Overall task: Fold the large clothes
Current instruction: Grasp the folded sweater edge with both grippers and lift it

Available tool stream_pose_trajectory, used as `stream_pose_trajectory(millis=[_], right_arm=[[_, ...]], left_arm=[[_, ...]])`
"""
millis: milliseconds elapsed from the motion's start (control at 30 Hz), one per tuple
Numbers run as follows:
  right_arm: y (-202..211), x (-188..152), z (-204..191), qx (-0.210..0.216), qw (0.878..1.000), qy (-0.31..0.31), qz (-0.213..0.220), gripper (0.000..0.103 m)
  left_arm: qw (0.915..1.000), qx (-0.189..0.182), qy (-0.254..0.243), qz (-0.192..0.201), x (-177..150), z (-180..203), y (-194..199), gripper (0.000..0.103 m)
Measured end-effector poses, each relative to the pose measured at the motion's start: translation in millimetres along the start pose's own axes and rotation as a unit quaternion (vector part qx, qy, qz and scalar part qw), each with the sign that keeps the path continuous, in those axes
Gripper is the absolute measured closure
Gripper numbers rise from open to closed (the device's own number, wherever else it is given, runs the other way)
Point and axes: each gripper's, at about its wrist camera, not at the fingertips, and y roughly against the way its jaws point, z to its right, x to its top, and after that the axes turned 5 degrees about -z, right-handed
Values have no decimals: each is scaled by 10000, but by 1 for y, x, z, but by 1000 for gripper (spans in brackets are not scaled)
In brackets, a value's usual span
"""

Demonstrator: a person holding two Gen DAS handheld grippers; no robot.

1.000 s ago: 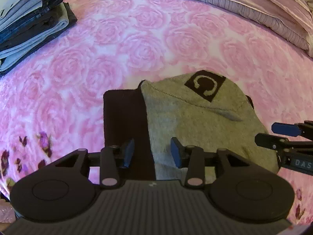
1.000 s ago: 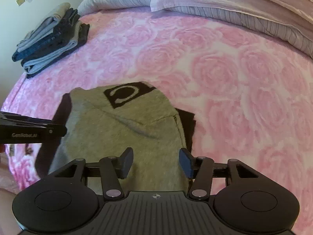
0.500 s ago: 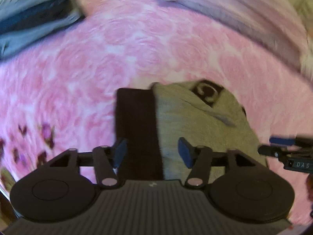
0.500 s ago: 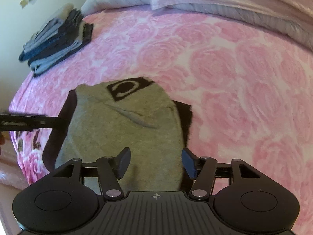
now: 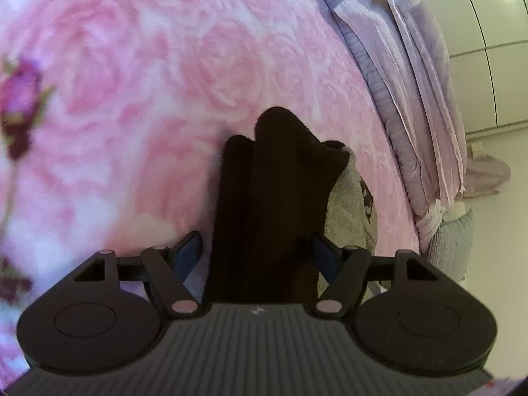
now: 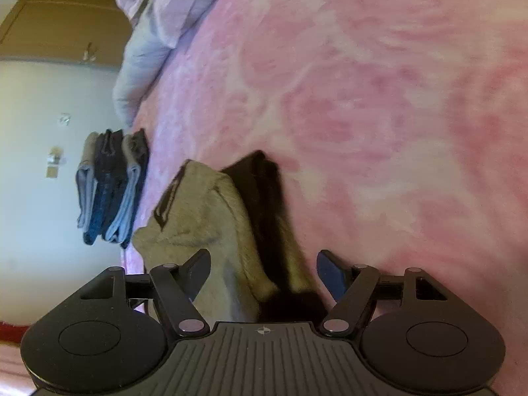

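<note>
Lying on the bed, the folded grey sweater (image 6: 211,217) with black sleeves runs its long axis away from both cameras, from the near edge of each view toward the far end, where its black logo patch (image 6: 168,198) sits. In the left wrist view the black sleeve part (image 5: 264,204) fills the gap of the left hand-held gripper (image 5: 257,254), whose jaws are opening; the fabric lies between them, with the pads apparently clear of it. In the right wrist view the right hand-held gripper (image 6: 264,272) is likewise opening wide, with grey body and black sleeve between its jaws and neither pad pressing on them. Both views are rolled sideways. The bed carries a pink rose-patterned blanket (image 6: 379,115). Lilac pillows (image 5: 419,105) lie along the far side, and a stack of folded jeans and trousers (image 6: 112,188) stands well apart from the sweater. Pale walls and a brown wooden cabinet (image 6: 59,26) close the room.
</note>
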Motion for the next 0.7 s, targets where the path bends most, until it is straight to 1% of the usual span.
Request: stream_pose_trajectory(millis=[67, 133, 167, 200, 233, 267, 300, 333, 367, 433, 500, 567, 600, 633, 667, 700], right_arm=[[-16, 6, -8, 99, 9995, 233, -186, 36], [-28, 8, -16, 39, 9982, 530, -274, 40], [-32, 8, -18, 31, 9979, 577, -288, 48], [-36, 9, -18, 16, 9980, 559, -301, 59], [-37, 9, -17, 22, 9983, 489, -308, 63], [-37, 8, -14, 57, 9987, 411, -292, 68], [-36, 7, -10, 78, 9990, 334, -270, 74], [-34, 6, -8, 92, 9994, 241, -245, 77], [-33, 4, -7, 98, 9996, 168, -222, 80], [-31, 1, -9, 38, 9998, 82, -154, 83], [-27, -1, -21, -108, 9999, 74, -100, 85], [-21, -3, -37, -268, 9996, 39, -22, 85], [-18, -2, -45, -278, 9996, 23, 1, 85], [-14, -2, -56, -278, 9996, 37, 25, 86], [-12, -2, -67, -297, 9995, 75, 28, 86], [-10, -2, -79, -345, 9993, 131, 12, 86]], left_arm=[[9999, -77, -131, -48, 3, 3, -7, 35], [9996, -120, -238, -82, 6, 7, -16, 35], [9994, -111, -325, -89, 6, 11, -19, 36], [9990, -76, -429, -98, 5, 15, -22, 36], [9986, -54, -520, -104, 5, 19, -25, 40], [9984, -39, -554, -112, 4, 22, -27, 50], [9985, -101, -519, -119, 3, 21, -28, 56], [9987, -213, -442, -134, 2, 20, -29, 67], [9988, -288, -366, -143, 0, 19, -30, 70], [9988, -240, -429, -68, -4, 23, -27, 74], [9985, -107, -538, 38, -7, 31, -21, 76], [9984, -39, -540, 132, -8, 39, -12, 79], [9983, -6, -551, 195, -10, 42, -7, 80], [9981, 29, -565, 261, -11, 45, -1, 82], [9976, 72, -587, 351, -13, 47, 7, 88], [9975, 71, -559, 436, -14, 48, 16, 88]])
